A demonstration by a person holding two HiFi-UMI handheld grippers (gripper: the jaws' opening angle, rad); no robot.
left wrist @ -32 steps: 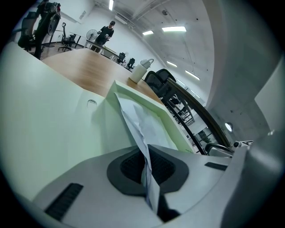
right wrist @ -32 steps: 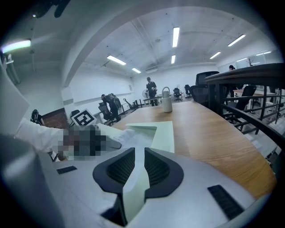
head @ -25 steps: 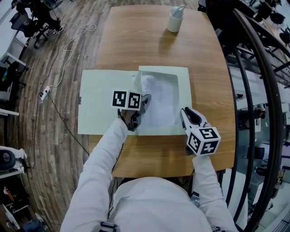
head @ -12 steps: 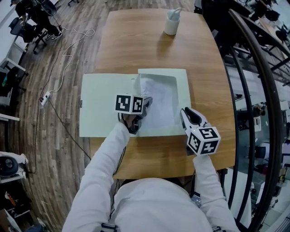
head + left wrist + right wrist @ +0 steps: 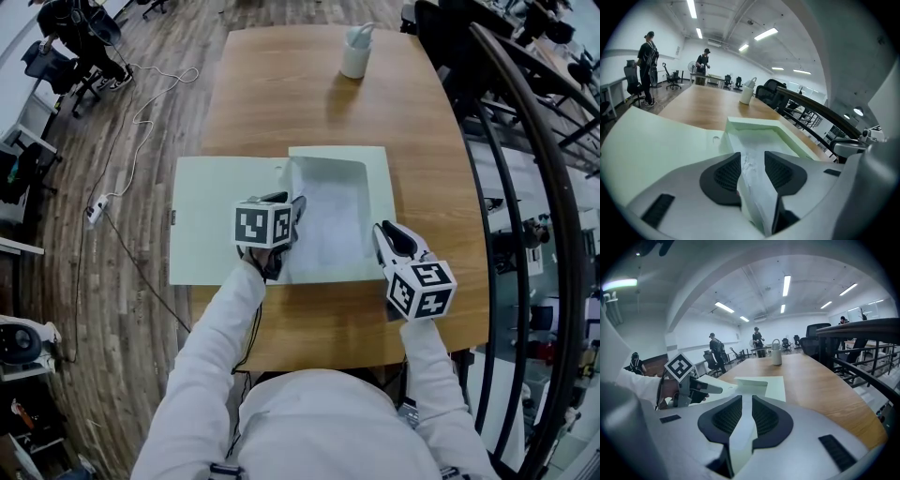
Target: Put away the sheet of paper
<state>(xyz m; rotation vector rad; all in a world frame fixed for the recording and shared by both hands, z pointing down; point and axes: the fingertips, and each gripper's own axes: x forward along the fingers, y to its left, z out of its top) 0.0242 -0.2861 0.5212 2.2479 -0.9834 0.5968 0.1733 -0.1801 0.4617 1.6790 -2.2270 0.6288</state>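
Note:
A pale green folder box lies open on the wooden table, its flat lid to the left and its shallow tray to the right. The white sheet of paper lies in the tray. My left gripper is at the sheet's left edge. Its jaws are opening, and the paper's edge stands loosely between the pads of this gripper. My right gripper is at the tray's near right corner. In its own view this right gripper is shut on the folder's pale green rim.
A white cup stands at the table's far end. The table's near edge is just behind both grippers. A dark curved railing runs along the right side. People and office chairs are far off in the room.
The left gripper has rolled and drawn slightly left, its jaws parted. The sheet now lies lower and flatter in the tray. The right gripper has not moved.

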